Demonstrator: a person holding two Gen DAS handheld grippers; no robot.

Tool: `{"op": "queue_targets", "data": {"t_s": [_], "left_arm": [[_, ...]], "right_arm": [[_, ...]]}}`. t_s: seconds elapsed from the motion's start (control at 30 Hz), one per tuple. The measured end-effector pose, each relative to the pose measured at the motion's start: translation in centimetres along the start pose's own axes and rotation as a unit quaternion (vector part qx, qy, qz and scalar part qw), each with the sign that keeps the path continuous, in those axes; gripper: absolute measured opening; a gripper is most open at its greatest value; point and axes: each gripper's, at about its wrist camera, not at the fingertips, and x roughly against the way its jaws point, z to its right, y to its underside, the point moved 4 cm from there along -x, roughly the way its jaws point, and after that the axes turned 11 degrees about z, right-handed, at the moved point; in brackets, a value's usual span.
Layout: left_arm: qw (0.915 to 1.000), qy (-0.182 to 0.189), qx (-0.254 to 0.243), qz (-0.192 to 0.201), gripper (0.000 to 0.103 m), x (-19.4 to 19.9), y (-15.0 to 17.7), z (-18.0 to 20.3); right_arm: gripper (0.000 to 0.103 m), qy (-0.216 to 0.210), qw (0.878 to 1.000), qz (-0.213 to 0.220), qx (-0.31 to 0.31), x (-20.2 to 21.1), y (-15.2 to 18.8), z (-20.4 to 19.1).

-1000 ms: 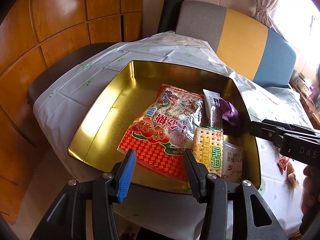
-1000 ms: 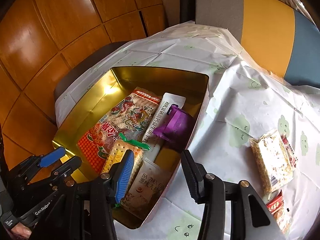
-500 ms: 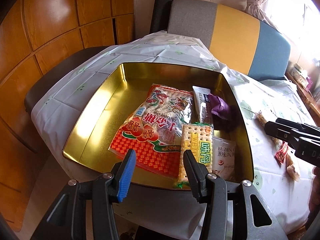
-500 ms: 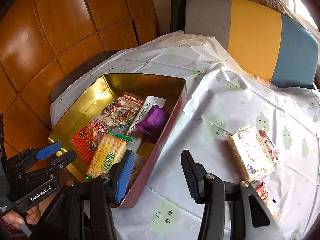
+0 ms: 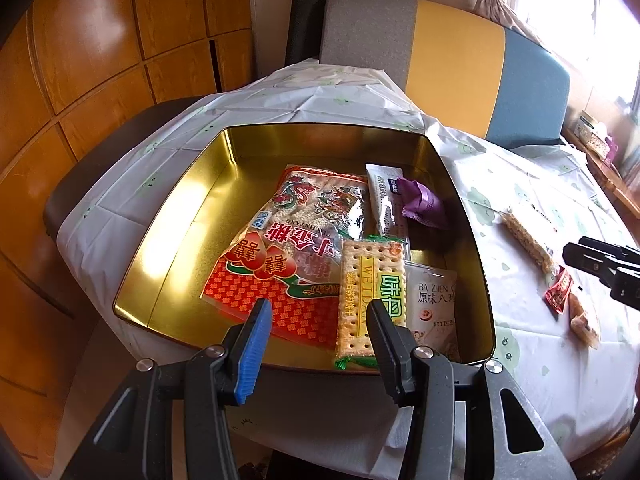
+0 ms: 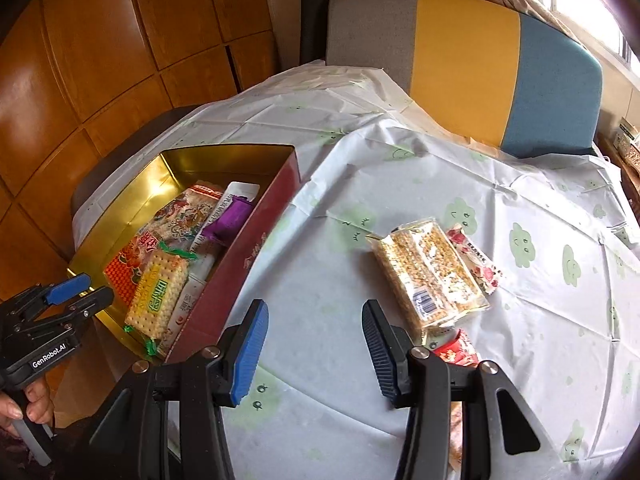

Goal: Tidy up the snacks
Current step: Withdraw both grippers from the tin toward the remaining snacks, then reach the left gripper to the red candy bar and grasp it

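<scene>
A gold tin [image 5: 172,220] holds a red candy bag [image 5: 288,248], a cracker pack [image 5: 370,292], a white pouch [image 5: 434,300], a purple packet [image 5: 424,202] and a white sachet [image 5: 384,196]. My left gripper [image 5: 318,316] hovers open and empty over the tin's near rim. My right gripper [image 6: 312,320] is open and empty above the bare tablecloth, between the tin's red wall [image 6: 248,256] and a puffed-rice pack [image 6: 430,276]. A floral-wrapped bar [image 6: 476,258] and a small red packet [image 6: 458,350] lie beside that pack.
The round table wears a white cloth with green cloud faces [image 6: 520,240]. A grey, yellow and blue chair back [image 6: 460,60] stands at the far side. Wooden panelling [image 5: 100,40] runs along the left. A hand [image 6: 24,404] holds the left gripper [image 6: 96,288].
My right gripper has swung right, from over the tin's near corner to over the tablecloth near the loose snacks. The left gripper has stayed at the tin's near rim.
</scene>
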Motion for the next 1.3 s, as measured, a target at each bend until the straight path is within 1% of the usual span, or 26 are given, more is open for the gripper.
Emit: {"op": "queue_targets", "data": {"t_s": [0.07, 0.23, 0.33, 0.4, 0.47, 0.57, 0.63, 0.67, 0.7, 0.73, 0.8, 0.87, 1.0, 1.1, 1.3], "left_arm": [[1.0000, 0.001, -0.003, 0.000, 0.050, 0.0, 0.1, 0.1], [1.0000, 0.003, -0.006, -0.002, 0.050, -0.1, 0.2, 0.4], [0.9999, 0.011, -0.002, -0.010, 0.050, -0.2, 0.3, 0.5], [0.9998, 0.018, 0.000, -0.012, 0.050, -0.2, 0.4, 0.7], [0.9996, 0.026, -0.008, -0.009, 0.050, 0.0, 0.4, 1.3], [0.9990, 0.036, -0.025, -0.006, 0.050, 0.2, 0.5, 2.4], [0.9984, 0.043, -0.036, -0.005, 0.050, 0.4, 0.5, 3.1], [0.9979, 0.049, -0.042, -0.005, 0.050, 0.5, 0.5, 3.6], [0.9975, 0.055, -0.046, -0.004, 0.050, 0.6, 0.5, 4.0], [0.9969, 0.061, -0.050, -0.003, 0.050, 0.7, 0.5, 4.5], [0.9953, 0.073, -0.064, -0.003, 0.050, 0.8, 0.6, 5.5], [0.9935, 0.084, -0.078, -0.004, 0.050, 0.9, 0.7, 6.6], [0.9871, 0.122, -0.103, 0.001, 0.050, 1.6, 0.4, 9.1], [0.9795, 0.154, -0.130, 0.008, 0.050, 1.8, 0.1, 11.5], [0.9654, 0.195, -0.173, 0.003, 0.050, 0.9, 0.0, 16.2]], "right_arm": [[0.051, 0.010, 1.000, -0.002, 0.003, 0.4, 0.1, 1.1], [0.051, 0.053, 0.998, -0.004, 0.015, 1.9, 0.1, 4.6], [0.051, 0.088, 0.996, -0.004, 0.018, 3.1, 0.3, 7.7], [0.051, 0.116, 0.993, -0.005, 0.008, 3.8, 0.6, 10.3], [0.052, 0.146, 0.989, -0.003, -0.006, 4.5, 1.0, 13.1], [0.052, 0.193, 0.980, -0.001, -0.047, 5.4, 2.1, 17.5], [0.052, 0.208, 0.973, 0.000, -0.104, 5.7, 3.5, 20.3], [0.052, 0.219, 0.966, -0.017, -0.140, 5.6, 4.1, 21.7], [0.052, 0.224, 0.960, -0.022, -0.169, 5.6, 4.4, 22.7], [0.052, 0.228, 0.956, -0.026, -0.185, 5.5, 4.6, 23.5], [0.052, 0.246, 0.949, -0.040, -0.191, 5.4, 5.1, 24.2], [0.052, 0.251, 0.946, -0.056, -0.195, 5.2, 5.7, 24.5], [0.052, 0.252, 0.948, -0.063, -0.185, 5.2, 5.8, 24.2], [0.052, 0.249, 0.949, -0.062, -0.183, 5.2, 5.9, 24.0], [0.052, 0.245, 0.950, -0.058, -0.183, 5.0, 5.6, 23.6]]}}
